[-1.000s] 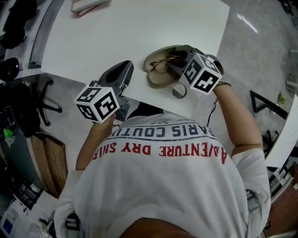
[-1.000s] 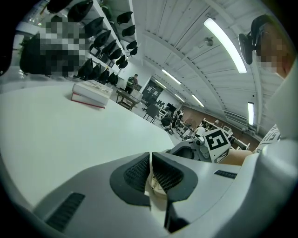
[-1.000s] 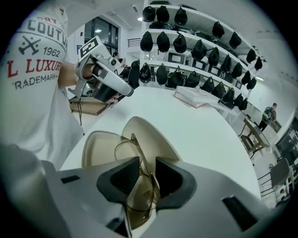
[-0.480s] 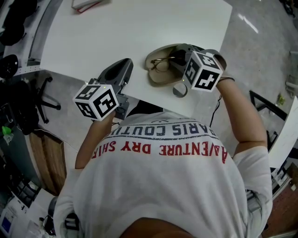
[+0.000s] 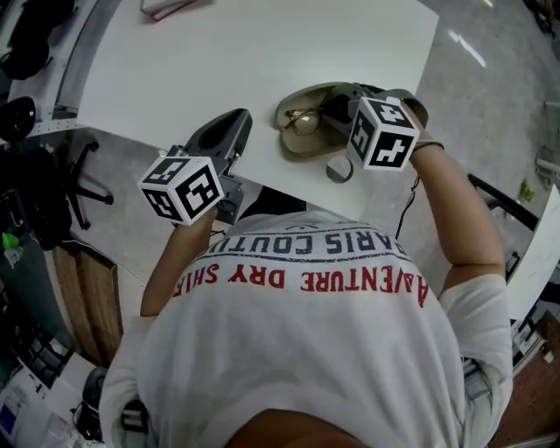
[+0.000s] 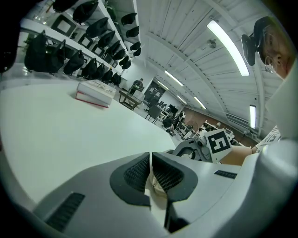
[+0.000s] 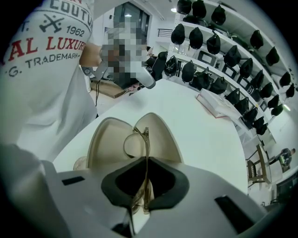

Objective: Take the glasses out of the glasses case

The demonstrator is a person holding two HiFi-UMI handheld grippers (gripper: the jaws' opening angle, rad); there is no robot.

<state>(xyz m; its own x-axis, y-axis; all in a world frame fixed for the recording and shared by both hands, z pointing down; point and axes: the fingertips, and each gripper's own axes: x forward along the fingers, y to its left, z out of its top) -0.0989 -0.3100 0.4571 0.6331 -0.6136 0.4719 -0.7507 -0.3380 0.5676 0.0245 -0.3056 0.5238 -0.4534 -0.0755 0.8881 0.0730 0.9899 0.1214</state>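
Note:
An open beige glasses case [image 5: 300, 145] lies near the white table's near edge. Thin gold-rimmed glasses [image 5: 304, 120] rest inside it. My right gripper [image 5: 332, 112] reaches steeply down into the case from the right. In the right gripper view its dark pads [image 7: 160, 186] are pressed together on the glasses' frame [image 7: 135, 142], above the case's cream lining [image 7: 104, 139]. My left gripper [image 5: 233, 122] rests at the table's near edge, left of the case and apart from it. Its jaws [image 6: 151, 162] are shut with nothing held.
A red-and-white book [image 5: 168, 7] lies at the table's far side and also shows as a book [image 6: 95, 93] in the left gripper view. A small grey ring [image 5: 338, 170] sits at the table edge beside the case. An office chair [image 5: 83, 179] stands left of the table.
The right gripper has rolled a little over the case and its jaws have shut on the glasses. The left gripper has stayed where it was.

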